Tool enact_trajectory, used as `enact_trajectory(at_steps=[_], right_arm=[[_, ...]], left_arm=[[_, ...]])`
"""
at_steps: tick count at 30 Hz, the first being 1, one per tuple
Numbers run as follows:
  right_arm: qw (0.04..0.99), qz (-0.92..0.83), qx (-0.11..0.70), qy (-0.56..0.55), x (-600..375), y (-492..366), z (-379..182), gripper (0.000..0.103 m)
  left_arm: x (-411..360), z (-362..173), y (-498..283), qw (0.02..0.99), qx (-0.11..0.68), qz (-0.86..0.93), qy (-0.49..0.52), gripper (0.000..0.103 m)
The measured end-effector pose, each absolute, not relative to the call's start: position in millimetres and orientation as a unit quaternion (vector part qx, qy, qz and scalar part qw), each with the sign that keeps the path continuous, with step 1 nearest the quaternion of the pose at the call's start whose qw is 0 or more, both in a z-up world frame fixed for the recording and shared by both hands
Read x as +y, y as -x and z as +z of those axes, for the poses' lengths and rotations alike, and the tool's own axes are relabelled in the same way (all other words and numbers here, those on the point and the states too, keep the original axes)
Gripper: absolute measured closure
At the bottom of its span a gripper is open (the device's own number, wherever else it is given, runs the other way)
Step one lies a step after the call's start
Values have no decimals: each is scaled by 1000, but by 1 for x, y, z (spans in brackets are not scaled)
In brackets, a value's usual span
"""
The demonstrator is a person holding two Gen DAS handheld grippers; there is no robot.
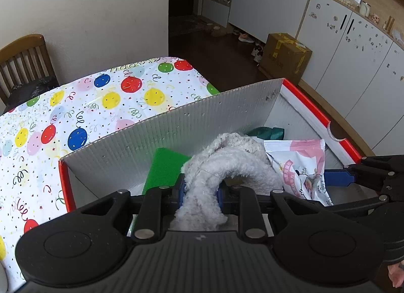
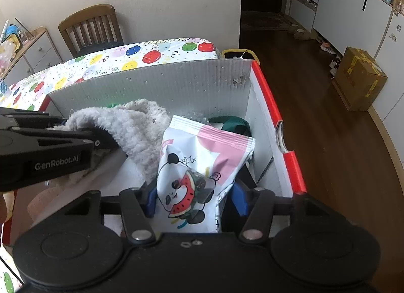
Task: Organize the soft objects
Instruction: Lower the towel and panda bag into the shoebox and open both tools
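Fluffy white plush cloth (image 1: pixel 227 164) clamped in left hand-held gripper (image 1: pixel 200 193), draped inside red-rimmed white corrugated box (image 1: pixel 176 126) on the bench. Right hand-held gripper (image 2: pixel 194 198) grips pink-white panda snack bag (image 2: pixel 202 161) in same box, beside green pad (image 1: pixel 166 169).

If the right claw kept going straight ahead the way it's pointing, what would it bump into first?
The right claw is already shut on the panda snack bag. Pushed straight on, the bag would probably meet the green strap first, then the box's grey back wall. Depth is hard to judge.
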State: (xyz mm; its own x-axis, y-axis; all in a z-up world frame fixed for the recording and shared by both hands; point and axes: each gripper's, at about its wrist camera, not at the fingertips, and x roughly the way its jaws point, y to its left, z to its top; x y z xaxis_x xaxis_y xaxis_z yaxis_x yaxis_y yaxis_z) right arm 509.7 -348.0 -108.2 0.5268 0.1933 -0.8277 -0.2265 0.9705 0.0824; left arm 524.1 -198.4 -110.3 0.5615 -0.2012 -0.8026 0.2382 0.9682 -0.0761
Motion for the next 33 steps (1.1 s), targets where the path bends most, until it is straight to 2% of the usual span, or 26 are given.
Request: enact_trajectory(at_steps=[3, 7, 8, 10, 11, 29, 33], right_arm=[[872, 130, 473, 10, -352, -510, -104, 41], [875, 134, 465, -2, -358, -506, -94, 36], [877, 135, 462, -6, -360, -504, -92, 30], [880, 137, 455, -6, -361, -500, -87, 27], [882, 137, 451, -5, -361, -499, -85, 27], [910, 187, 367, -40, -364, -439, -30, 19], [918, 200, 342, -38, -360, -419, -18, 16]], left_arm=[[-196, -107, -520, 885, 448, -124, -17, 78], [-193, -102, -513, 889, 439, -126, -8, 67], [-192, -100, -511, 890, 437, -127, -7, 62], [-190, -96, -505, 895, 428, -126, -5, 37], [-189, -93, -501, 899, 420, -126, -4, 35], [-159, -34, -426, 929, 348, -127, 16, 30], [-148, -23, -403, 934, 332, -127, 24, 22]])
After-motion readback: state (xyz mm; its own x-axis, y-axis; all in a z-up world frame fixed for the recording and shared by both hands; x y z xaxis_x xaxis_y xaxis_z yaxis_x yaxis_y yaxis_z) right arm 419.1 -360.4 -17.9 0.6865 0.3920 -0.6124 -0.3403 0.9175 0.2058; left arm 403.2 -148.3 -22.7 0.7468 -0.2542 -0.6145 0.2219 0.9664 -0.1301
